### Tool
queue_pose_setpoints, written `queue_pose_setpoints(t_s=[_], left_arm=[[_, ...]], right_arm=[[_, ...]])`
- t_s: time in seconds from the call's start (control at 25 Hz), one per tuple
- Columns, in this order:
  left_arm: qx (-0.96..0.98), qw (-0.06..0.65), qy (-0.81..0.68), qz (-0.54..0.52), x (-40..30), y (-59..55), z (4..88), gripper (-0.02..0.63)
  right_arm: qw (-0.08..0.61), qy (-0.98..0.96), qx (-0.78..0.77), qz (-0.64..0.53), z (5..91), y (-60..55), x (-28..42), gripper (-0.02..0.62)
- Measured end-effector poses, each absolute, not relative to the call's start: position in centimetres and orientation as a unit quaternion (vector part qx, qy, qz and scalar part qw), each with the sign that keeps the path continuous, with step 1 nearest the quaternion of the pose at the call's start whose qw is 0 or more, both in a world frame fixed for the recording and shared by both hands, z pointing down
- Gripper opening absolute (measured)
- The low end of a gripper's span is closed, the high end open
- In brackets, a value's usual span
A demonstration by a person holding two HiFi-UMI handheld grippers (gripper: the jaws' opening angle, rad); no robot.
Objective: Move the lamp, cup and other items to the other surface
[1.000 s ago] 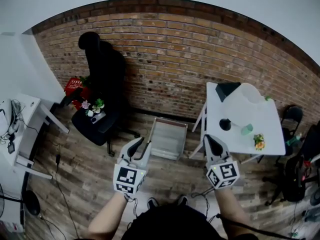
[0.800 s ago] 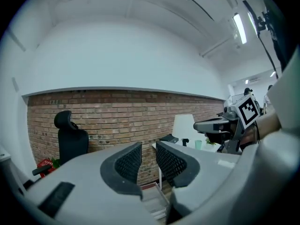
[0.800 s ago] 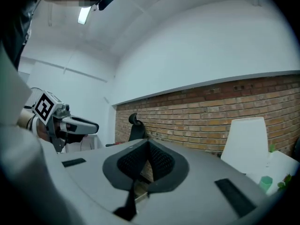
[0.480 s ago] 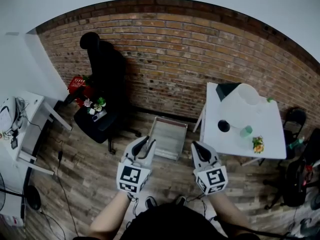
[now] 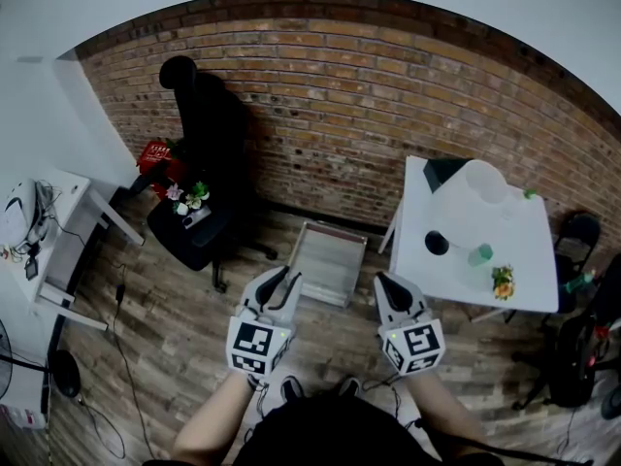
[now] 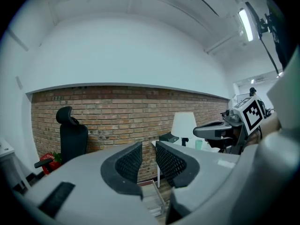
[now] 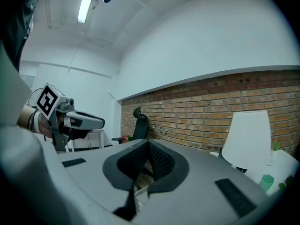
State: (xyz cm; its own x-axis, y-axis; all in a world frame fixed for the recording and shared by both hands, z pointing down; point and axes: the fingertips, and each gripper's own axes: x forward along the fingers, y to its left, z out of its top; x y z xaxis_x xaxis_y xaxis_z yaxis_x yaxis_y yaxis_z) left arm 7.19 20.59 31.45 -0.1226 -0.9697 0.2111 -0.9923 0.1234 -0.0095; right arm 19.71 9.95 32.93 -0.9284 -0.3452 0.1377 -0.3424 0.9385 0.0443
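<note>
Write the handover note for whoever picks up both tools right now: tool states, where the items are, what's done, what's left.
Left tool: jaws slightly apart, empty. Right tool: shut, empty. Both are held over the wooden floor, short of the white table.
Lamp, green cup and orange flower piece all stand on the white table.
Done: nothing is lifted in these views.
Left: carry lamp, cup and flower piece to the other surface. Which surface isn't clear from here; the black chair holds some small flowers.
</note>
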Motion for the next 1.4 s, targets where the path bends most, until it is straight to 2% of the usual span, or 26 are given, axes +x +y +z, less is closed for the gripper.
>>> queue_pose_setpoints(t_s=[1.4], left_arm=[[0.652,0.086,-0.749,0.079,6.6,20.8,32.6,0.084]], right_arm=[[0.069,-0.983,0.170,-0.014,33.6,9.7,19.5,0.003]])
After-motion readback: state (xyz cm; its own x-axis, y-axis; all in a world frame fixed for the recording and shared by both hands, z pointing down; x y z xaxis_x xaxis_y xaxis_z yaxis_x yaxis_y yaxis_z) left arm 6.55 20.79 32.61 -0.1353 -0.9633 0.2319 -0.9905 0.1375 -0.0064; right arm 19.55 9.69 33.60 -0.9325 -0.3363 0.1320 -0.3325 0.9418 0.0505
